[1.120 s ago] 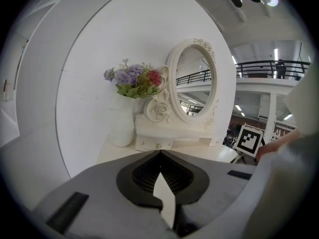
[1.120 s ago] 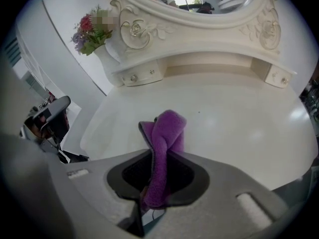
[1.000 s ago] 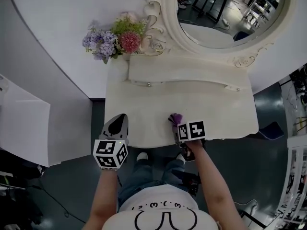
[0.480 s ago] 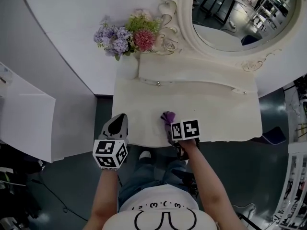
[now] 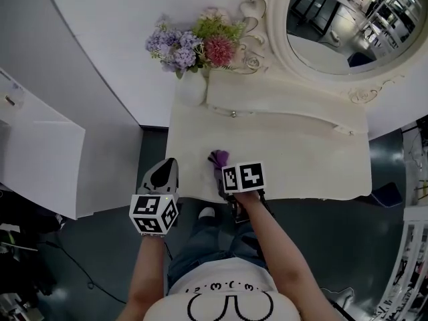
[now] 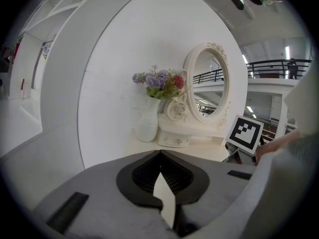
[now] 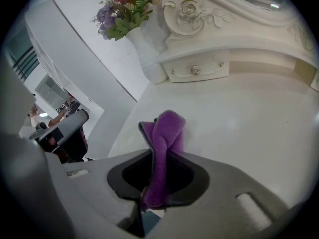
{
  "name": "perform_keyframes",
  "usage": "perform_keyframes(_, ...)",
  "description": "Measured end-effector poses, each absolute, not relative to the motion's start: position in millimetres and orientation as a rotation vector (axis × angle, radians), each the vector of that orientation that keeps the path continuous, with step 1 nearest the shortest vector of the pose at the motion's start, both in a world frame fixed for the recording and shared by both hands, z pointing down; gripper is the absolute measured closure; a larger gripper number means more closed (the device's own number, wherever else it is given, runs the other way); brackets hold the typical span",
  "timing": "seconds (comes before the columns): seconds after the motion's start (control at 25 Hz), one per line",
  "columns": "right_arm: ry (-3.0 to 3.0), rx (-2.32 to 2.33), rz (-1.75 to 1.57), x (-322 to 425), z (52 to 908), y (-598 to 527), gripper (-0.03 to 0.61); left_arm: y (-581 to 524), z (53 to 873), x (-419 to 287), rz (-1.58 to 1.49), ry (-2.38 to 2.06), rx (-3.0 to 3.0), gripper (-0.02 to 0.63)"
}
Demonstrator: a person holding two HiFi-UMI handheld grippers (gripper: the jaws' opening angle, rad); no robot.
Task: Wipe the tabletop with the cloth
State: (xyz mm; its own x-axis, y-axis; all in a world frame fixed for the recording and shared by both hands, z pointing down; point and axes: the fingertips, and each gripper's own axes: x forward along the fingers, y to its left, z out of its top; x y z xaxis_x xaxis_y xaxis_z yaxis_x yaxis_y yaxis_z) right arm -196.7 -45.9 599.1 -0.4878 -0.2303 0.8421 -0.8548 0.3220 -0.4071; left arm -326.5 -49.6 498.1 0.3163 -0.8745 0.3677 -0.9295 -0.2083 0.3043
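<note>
While the purple cloth [image 5: 218,157] lies bunched by the surface's [image 5: 301,152] near edge, toward its left corner, the right hand-held gripper [image 5: 224,169] pinches a fold of it. Wiping seems under way; the next stroke calls for pressing the cloth down and sweeping across the bare top. The left hand-held gripper [image 5: 162,171] hangs off the near left corner, jaws together, empty. At the far left corner a white vase [image 5: 190,91] holds flowers [image 5: 194,45].

The cloth [image 7: 164,133] is soft, fuzzy purple fabric. The tabletop [image 5: 294,162] is smooth and cream, with a faint sheen. The vase [image 6: 148,123] looks matt white, the mirror glass [image 5: 334,15] glossy.
</note>
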Motion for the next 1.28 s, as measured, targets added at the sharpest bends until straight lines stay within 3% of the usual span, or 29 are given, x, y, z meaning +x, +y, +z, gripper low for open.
perform_keyframes(1.28, -2.175, 0.527, 1.393, -385.7, 581.0, -13.4, 0.511, -30.5, 497.2, -409.5, 0.2, -1.714, 2.012, 0.617)
